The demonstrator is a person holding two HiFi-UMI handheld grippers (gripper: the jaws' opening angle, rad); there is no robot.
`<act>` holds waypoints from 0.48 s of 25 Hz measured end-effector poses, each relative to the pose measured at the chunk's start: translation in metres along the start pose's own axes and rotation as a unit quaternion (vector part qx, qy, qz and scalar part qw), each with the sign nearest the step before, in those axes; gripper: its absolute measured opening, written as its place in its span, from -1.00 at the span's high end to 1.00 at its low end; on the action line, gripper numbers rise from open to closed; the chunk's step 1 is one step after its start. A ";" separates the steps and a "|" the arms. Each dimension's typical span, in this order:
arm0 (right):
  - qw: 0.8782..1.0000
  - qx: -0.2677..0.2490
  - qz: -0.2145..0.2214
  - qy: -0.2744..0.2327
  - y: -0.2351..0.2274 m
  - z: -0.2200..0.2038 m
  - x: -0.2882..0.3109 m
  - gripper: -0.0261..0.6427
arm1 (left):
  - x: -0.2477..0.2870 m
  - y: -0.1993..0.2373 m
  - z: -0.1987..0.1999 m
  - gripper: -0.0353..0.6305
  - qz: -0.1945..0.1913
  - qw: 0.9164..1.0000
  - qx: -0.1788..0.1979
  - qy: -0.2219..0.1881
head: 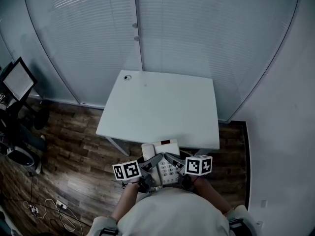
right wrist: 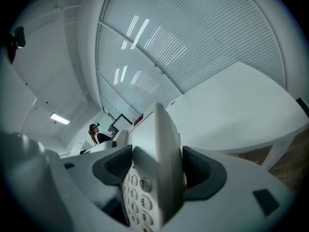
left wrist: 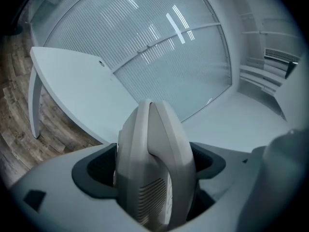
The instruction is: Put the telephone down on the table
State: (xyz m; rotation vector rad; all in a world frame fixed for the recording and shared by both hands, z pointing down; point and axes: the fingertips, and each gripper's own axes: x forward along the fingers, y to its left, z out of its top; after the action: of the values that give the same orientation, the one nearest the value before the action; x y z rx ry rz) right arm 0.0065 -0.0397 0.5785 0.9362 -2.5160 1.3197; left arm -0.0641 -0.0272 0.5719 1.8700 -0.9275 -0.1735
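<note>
A white desk telephone (head: 163, 161) with a keypad and its handset on the left hangs in the air just short of the near edge of the white table (head: 162, 107). My left gripper (head: 150, 165) is shut on the telephone's handset side (left wrist: 152, 168). Clamped on the keypad side (right wrist: 154, 178) is my right gripper (head: 173, 162). Both sets of jaws press against the telephone's body. In the head view the telephone's near part is hidden by the grippers.
The table top carries only a small round grommet (head: 127, 77) at its far left corner. Ribbed glass wall panels (head: 197, 28) stand behind it. A monitor on a stand (head: 18, 80) and floor cables (head: 54, 208) are at the left. A white wall (head: 290, 132) is close on the right.
</note>
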 end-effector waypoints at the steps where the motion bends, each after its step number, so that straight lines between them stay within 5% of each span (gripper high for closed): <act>1: 1.000 -0.001 0.000 0.000 -0.001 0.006 0.007 -0.05 | 0.003 0.004 0.007 -0.43 0.000 1.000 0.000 0.000; 12: 1.000 -0.005 -0.006 -0.006 -0.012 0.054 0.059 -0.05 | 0.027 0.033 0.069 -0.43 -0.009 1.000 0.003 0.006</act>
State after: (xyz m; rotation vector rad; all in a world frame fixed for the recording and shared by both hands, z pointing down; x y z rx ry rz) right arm -0.0257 -0.1137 0.5779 0.9580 -2.5195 1.3012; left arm -0.0962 -0.1017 0.5725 1.8844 -0.9049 -0.1707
